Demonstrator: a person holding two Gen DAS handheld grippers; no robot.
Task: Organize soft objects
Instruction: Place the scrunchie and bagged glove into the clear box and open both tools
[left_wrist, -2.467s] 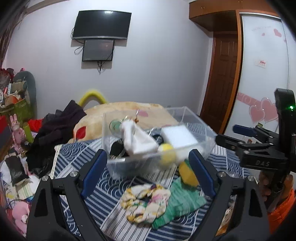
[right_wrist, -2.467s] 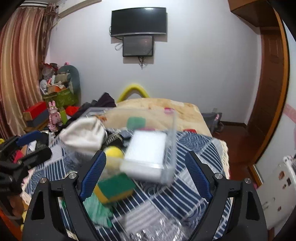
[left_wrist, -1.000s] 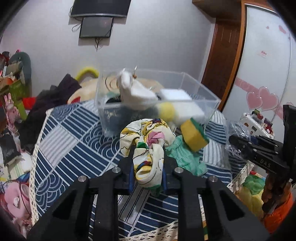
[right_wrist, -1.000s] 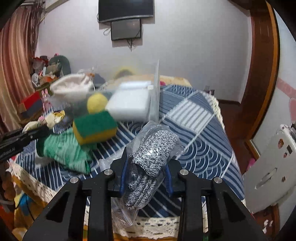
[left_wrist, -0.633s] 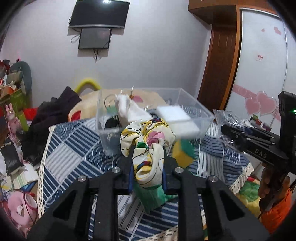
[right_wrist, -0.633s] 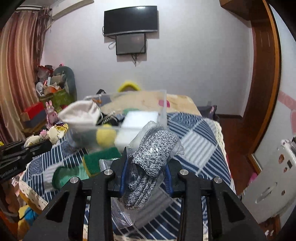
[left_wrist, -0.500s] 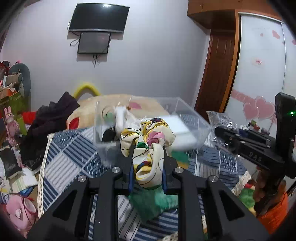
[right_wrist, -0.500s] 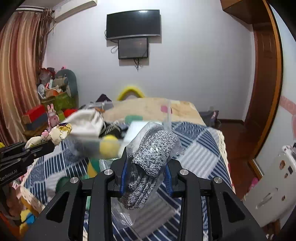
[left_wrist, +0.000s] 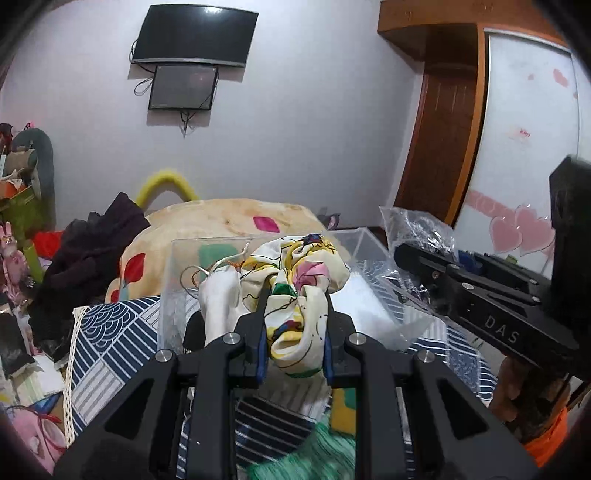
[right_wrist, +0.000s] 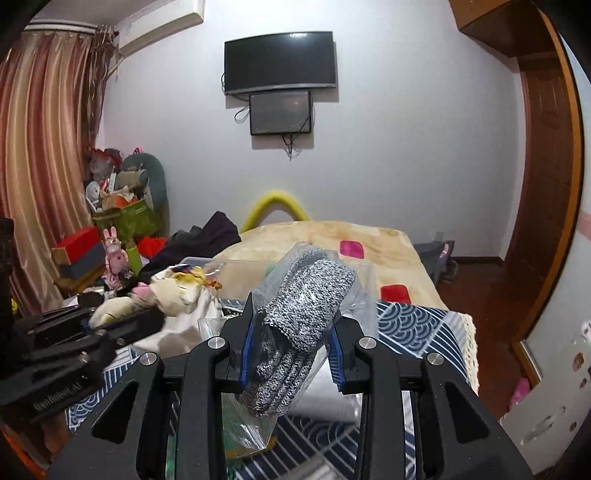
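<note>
My left gripper (left_wrist: 293, 328) is shut on a floral cloth (left_wrist: 295, 280), held above the near edge of the clear plastic bin (left_wrist: 373, 240). My right gripper (right_wrist: 291, 336) is shut on a grey knit glove in a clear bag (right_wrist: 303, 299), also above the bin (right_wrist: 236, 266). The bin holds a white pouch (left_wrist: 218, 299) and a white sponge block (left_wrist: 365, 299). The right gripper and its bag show at the right of the left wrist view (left_wrist: 421, 243). The left gripper and floral cloth show at the left of the right wrist view (right_wrist: 173, 288).
The bin stands on a blue patterned table cover (left_wrist: 110, 332). A green cloth (left_wrist: 295, 458) and a yellow-green sponge (left_wrist: 343, 406) lie on it below my left gripper. A bed with a beige blanket (right_wrist: 332, 236) lies behind. Dark clothes (left_wrist: 92, 251) are piled at left.
Both grippers closed on their items, lifted them off the table cover and carried them toward the bin. The bin now sits lower and closer in both views.
</note>
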